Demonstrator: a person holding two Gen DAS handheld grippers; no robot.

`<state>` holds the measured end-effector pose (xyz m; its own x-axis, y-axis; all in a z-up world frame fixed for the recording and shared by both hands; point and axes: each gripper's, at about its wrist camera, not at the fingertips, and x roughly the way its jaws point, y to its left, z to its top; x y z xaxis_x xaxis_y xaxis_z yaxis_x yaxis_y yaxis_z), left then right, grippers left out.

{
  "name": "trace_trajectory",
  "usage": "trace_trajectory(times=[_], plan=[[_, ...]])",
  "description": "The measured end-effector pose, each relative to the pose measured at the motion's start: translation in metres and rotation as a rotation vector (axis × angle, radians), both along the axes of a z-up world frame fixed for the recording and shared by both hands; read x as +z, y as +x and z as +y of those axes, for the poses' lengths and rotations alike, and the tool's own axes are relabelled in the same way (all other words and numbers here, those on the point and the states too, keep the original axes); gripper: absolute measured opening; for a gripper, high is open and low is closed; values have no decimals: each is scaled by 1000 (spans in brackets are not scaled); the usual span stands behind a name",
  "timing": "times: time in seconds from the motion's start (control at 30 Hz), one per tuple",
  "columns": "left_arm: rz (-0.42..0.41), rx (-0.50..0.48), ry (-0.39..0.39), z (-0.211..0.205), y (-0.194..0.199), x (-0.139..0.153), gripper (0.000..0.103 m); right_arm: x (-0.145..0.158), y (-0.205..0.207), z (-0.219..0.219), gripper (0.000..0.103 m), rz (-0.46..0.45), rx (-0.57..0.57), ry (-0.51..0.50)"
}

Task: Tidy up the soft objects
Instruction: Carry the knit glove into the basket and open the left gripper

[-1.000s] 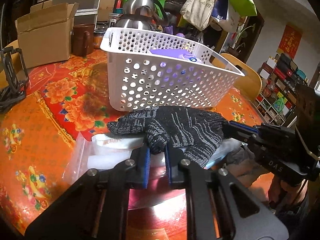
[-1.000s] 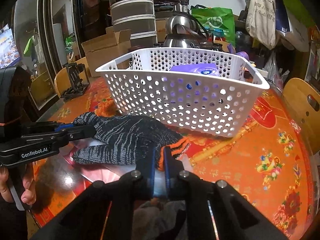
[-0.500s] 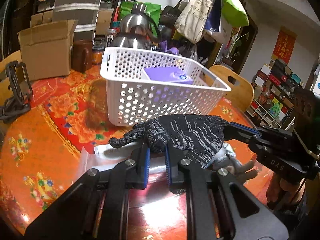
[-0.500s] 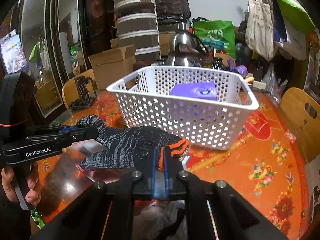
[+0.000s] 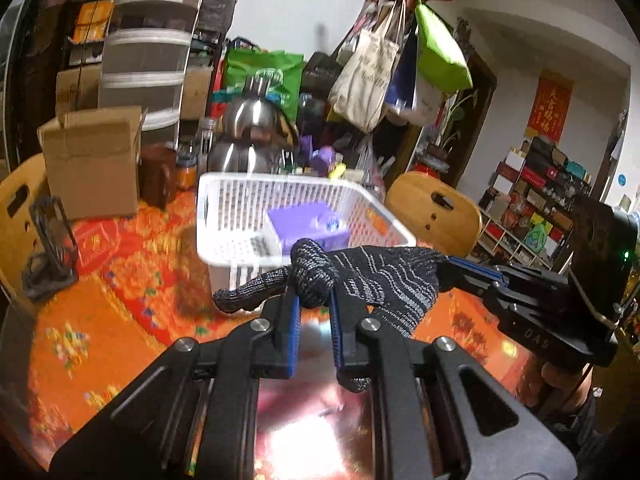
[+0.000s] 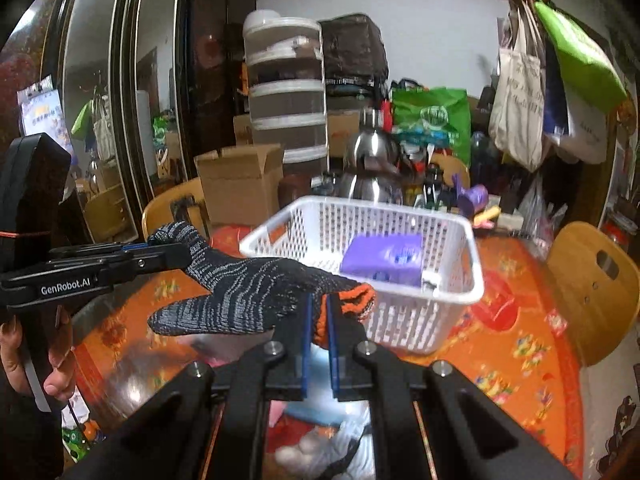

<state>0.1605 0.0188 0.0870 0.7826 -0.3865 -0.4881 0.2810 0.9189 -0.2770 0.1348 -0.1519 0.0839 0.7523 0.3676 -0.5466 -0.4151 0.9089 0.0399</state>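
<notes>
1. Clutter fills the room behind the white basket [image 5: 304,216]: a stack of drawer units [image 6: 286,88], a coat rack hung with tote bags [image 5: 376,76], and a wooden chair [image 5: 436,216] just beyond the basket's far corner.
2. Orange floral cloth covers the tabletop [image 5: 100,320] on which the basket stands.
3. A cardboard box [image 5: 90,160] sits on the tabletop behind and to the left of the basket; a steel kettle [image 5: 256,128] stands right behind the basket.
4. The basket, perforated and open-topped, holds a purple packet [image 6: 384,258] lying on its floor.
5. A dark knitted glove [image 6: 256,292] with an orange cuff [image 6: 352,300] hangs stretched in the air in front of the basket, at about rim height, clear of the tabletop.
6. The left gripper [image 5: 314,300] has its fingers clenched on a bunched finger end of the glove, on the near side of the basket.
7. The right gripper [image 6: 318,312] has its fingers pinched tight on the orange cuff, just in front of the basket's near wall.
8. More soft items lie blurred on the tabletop under the glove, nearer than the basket; what they are cannot be told.
</notes>
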Motion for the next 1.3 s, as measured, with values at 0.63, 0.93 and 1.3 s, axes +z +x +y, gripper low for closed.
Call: trace_trajectory(times=[0.63, 0.93, 1.3], plan=[[98, 70, 78, -27, 184, 53, 11, 72, 120, 0, 5, -76, -99, -53], [184, 117, 99, -30, 232, -15, 12, 24, 169, -1, 6, -34, -85, -89], [225, 180, 134, -10, 232, -55, 86, -26, 189, -16, 81, 82, -150, -51]])
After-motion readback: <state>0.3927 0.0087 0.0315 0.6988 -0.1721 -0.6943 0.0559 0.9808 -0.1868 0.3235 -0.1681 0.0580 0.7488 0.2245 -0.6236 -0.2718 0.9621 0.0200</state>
